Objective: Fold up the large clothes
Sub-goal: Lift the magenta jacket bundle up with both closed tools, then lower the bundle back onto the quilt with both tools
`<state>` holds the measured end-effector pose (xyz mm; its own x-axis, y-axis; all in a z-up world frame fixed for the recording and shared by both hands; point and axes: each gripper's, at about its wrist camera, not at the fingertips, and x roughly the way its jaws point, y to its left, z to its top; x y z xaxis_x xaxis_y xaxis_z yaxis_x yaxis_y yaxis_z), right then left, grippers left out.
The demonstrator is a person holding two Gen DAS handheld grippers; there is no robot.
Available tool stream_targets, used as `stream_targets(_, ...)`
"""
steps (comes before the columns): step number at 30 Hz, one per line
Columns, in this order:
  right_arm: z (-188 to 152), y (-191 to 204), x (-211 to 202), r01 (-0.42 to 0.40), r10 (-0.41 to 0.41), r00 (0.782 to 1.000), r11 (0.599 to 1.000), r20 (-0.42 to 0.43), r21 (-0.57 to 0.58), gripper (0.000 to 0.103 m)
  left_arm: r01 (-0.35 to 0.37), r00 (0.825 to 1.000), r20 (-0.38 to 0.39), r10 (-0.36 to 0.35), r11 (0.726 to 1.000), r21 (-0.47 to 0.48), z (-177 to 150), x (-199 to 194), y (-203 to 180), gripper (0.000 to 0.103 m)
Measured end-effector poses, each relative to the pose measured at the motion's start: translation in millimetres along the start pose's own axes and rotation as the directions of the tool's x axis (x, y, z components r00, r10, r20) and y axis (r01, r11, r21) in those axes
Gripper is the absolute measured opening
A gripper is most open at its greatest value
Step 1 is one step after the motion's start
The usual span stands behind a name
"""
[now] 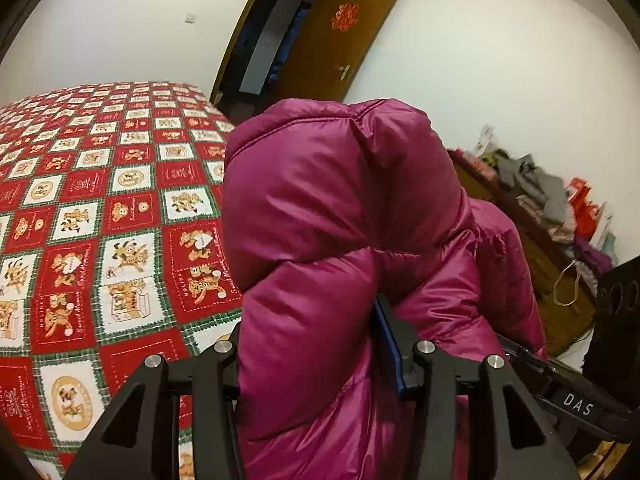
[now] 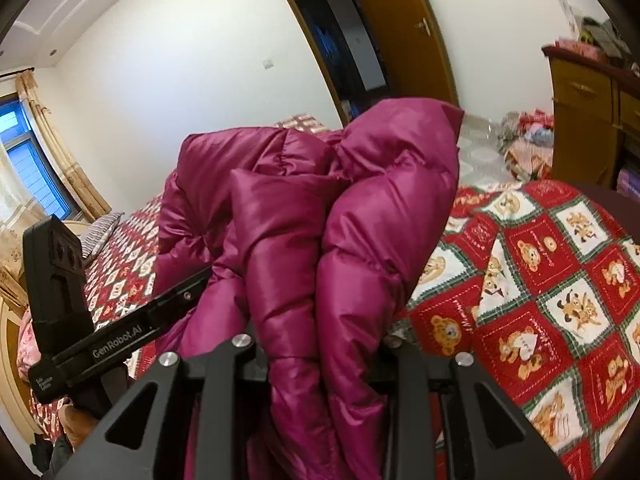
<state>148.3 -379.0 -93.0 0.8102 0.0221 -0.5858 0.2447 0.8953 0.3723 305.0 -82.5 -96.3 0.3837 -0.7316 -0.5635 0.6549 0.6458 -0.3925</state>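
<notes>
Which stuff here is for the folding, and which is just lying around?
For the folding:
jacket
bed
left gripper
right gripper

Just lying around:
door
dresser
clutter
pillow
curtain

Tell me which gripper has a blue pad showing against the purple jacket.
The left gripper: a blue pad shows on its right finger, pressed against the magenta puffer jacket. On the right gripper the jacket hides the fingers, so no pad shows.
</notes>
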Motion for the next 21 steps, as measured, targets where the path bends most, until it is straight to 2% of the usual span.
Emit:
stream_targets(7,7,-44,44,-0.021,0.022,0.994,1.000,-0.110,0.005,0.031,-0.090,0.993,-0.080,0.087,0.995,-0.030,-3,47,8,0.048)
stream_targets(13,3,-66,79,-0.050,0.056,0.981,0.998,-0.185,0.037,0.031,-0.195,0.970,-0.157,0.188,0.980,-0.032,-12,85,18,0.048)
stream_targets(18,1,-74,98,-0.049,0.062,0.973,0.997,-0.222,0.060,0.031,-0.265,0.952,-0.170,0.256,0.964,-0.033,-16,100,23,0.049)
stream_targets(21,0,-77,102,-0.043,0.061,0.968,0.996,-0.242,0.080,0.031,-0.308,0.938,-0.173,0.301,0.951,-0.016,-18,109,21,0.053)
